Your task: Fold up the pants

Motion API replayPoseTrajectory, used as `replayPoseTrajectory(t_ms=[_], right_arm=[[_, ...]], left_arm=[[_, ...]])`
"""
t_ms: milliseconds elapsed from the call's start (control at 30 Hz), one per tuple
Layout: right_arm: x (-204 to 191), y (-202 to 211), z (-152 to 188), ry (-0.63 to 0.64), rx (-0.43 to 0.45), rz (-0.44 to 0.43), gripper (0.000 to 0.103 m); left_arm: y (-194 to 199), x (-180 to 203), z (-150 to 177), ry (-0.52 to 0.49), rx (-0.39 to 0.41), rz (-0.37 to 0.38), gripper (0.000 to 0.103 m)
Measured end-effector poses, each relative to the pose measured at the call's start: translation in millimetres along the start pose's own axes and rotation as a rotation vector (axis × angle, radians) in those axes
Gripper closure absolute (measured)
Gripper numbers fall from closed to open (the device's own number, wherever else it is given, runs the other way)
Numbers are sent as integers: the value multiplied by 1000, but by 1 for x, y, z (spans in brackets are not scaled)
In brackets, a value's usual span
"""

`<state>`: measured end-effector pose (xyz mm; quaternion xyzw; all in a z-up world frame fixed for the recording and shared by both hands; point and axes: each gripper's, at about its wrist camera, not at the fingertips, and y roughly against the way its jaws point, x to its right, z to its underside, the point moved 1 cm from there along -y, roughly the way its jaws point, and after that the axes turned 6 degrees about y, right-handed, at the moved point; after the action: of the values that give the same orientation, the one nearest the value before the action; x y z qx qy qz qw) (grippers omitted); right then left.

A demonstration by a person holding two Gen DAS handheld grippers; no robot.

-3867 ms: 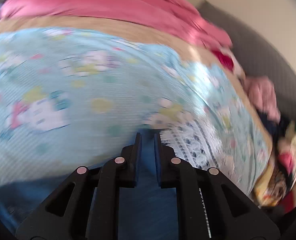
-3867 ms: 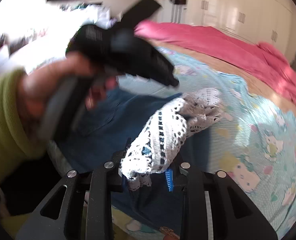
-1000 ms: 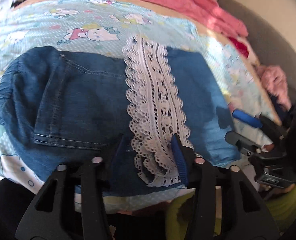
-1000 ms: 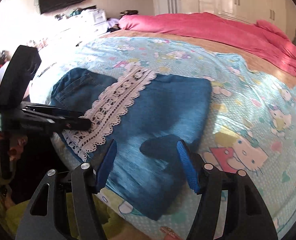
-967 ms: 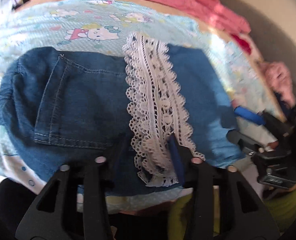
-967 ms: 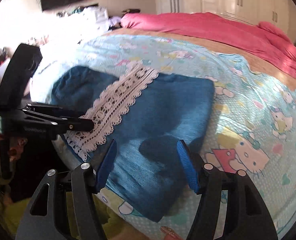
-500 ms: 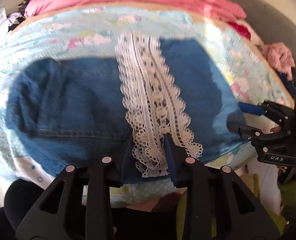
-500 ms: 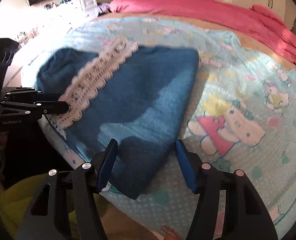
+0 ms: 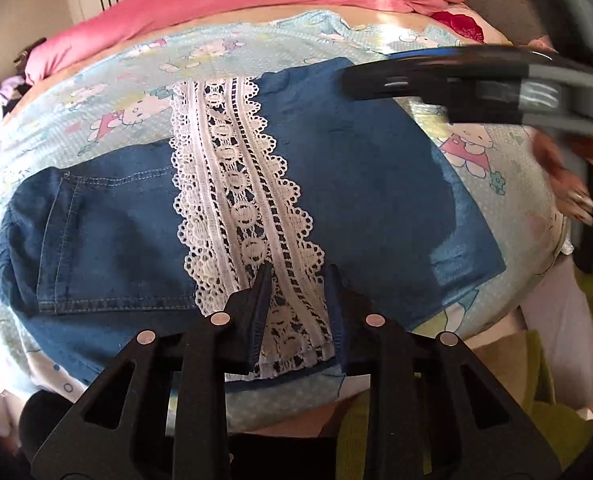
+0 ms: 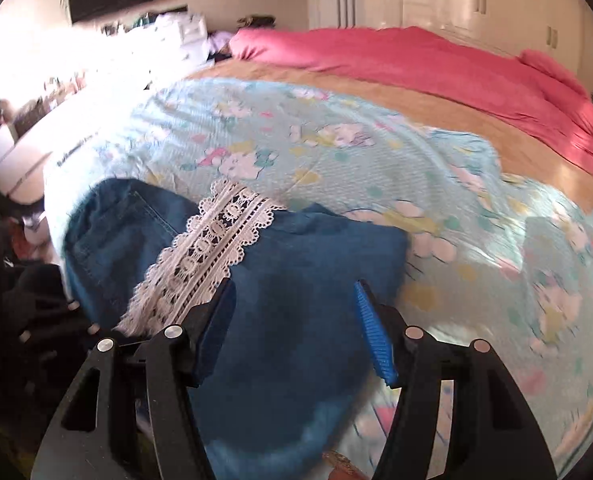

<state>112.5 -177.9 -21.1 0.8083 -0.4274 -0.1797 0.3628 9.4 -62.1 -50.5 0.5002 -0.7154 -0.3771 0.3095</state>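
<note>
Left hand-held gripper (image 9: 298, 300) closing around lace hem (image 9: 240, 200); pants (image 9: 376, 168) folded on bed (image 10: 336, 140).
Grabbing 6 o'clock edge for next fold; right hand-held gripper (image 10: 296, 320) released, hovering above denim.

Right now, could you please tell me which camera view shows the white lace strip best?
The left wrist view: the lace strip runs sharp and nearly whole across the jeans, pattern clear. The right wrist view shows the same strip smaller, at a slant, its near end hidden behind a finger.

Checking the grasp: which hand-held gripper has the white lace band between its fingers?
The left hand-held gripper: its closing jaws straddle the lace band; the right one hovers over plain denim.
</note>
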Motion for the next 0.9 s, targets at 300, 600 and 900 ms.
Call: replayPoseTrajectory(t_ms=[300, 600, 900], right_arm=[[33, -74, -10, -67, -156, 86, 45], [42, -79, -15, -120, -131, 87, 45], [43, -8, -2, -203, 18, 64, 24]], left_arm=[[3, -5, 6, 11, 3, 31, 80], [4, 0, 10, -4, 5, 42, 70], [4, 6, 12, -3, 2, 64, 61]])
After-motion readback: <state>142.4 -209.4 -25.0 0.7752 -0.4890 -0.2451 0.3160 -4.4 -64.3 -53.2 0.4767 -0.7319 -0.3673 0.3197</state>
